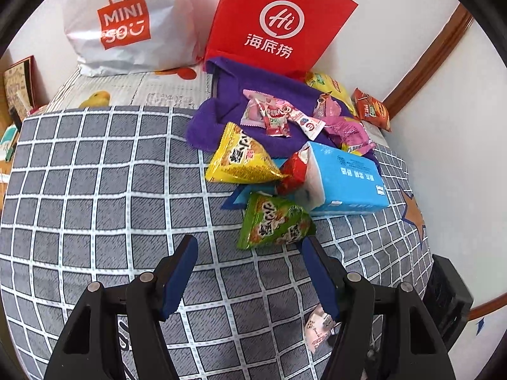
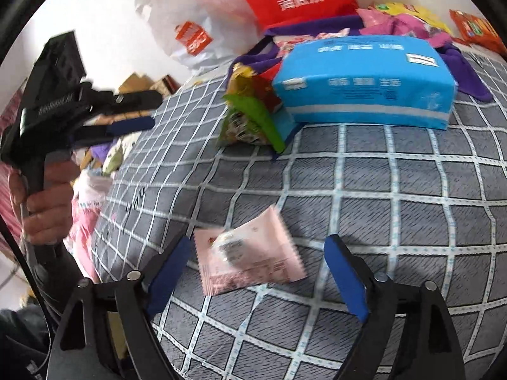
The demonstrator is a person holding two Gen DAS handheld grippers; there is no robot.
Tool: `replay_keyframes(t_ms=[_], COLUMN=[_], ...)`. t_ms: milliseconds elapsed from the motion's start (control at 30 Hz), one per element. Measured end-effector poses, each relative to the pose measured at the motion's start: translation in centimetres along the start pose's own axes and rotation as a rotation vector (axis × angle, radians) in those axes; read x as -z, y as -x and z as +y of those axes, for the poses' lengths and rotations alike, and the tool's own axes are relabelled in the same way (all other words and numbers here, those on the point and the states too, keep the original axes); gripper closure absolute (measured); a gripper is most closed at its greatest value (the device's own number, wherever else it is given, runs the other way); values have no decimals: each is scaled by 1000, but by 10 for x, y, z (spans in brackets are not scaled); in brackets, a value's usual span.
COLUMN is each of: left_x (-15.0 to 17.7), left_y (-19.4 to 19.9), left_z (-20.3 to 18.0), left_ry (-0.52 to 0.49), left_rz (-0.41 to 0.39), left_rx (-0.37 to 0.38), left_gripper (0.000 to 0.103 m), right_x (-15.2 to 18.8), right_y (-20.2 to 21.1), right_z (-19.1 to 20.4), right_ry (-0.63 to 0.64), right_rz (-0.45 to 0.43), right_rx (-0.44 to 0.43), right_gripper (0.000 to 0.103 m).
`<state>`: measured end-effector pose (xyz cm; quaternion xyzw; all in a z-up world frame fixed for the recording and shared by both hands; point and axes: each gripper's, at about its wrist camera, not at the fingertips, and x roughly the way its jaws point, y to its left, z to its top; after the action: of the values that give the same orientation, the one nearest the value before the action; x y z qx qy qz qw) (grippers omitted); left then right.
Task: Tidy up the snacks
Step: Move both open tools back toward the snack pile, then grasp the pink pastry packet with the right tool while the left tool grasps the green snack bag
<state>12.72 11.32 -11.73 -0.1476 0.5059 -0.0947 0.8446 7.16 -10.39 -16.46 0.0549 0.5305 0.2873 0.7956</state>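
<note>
Snacks lie in a pile on a grey checked bedcover (image 1: 95, 174). My left gripper (image 1: 248, 247) is open and empty, just short of a green snack bag (image 1: 274, 221). Behind it lie a yellow bag (image 1: 242, 158), a small red packet (image 1: 293, 172) and pink sweets (image 1: 279, 115) on a purple cloth (image 1: 221, 120). My right gripper (image 2: 259, 250) is open around a pink wrapped snack (image 2: 250, 258) lying on the cover, without touching it. The pink snack also shows in the left wrist view (image 1: 318, 324). The left gripper shows in the right wrist view (image 2: 133, 112).
A blue tissue pack (image 1: 348, 179) lies beside the snacks. A red bag (image 1: 279, 22) and a white MINISO bag (image 1: 126, 22) stand against the wall at the back. An orange packet (image 1: 372, 109) and yellow packets lie near the right wall.
</note>
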Motion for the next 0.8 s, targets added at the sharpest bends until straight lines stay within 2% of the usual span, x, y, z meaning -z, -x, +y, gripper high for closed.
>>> replay_keyframes(t_ms=[167,300,467,533,600,667,700,767,800], left_x=[7,11,11,11,11,11,11,10,10], left_y=[-4,-9,-15,-17,-20,-24,-27,-32,-35], left_z=[4,9,11,11,9,6,4,1,-2], left_ry=[6,19,28,26,16,6,0,-6,-11], left_rz=[15,28,36,33,29,24,23,25,25], left_rx=[-2,-6,-6,-7,-12,-19,-21,-14,-5], left_gripper=[37,37,37,37,37,37,37,37,37], right_x=[7,8,13,15,13,11,9,6,5], right_y=[-14,-22,-37,-37,-33,-31,-29,-26,-24], right_z=[27,35,51,51,48,44,42,37,34], right_ry=[108,145,262,270,260,250,244,236,233], right_rz=[-8,-6,1,-20,-35,-45,-47,-51,-51], right_rx=[95,162,319,317,326,334,335,339,335], right_gripper=[5,4,5,5,13,26,29,44,46])
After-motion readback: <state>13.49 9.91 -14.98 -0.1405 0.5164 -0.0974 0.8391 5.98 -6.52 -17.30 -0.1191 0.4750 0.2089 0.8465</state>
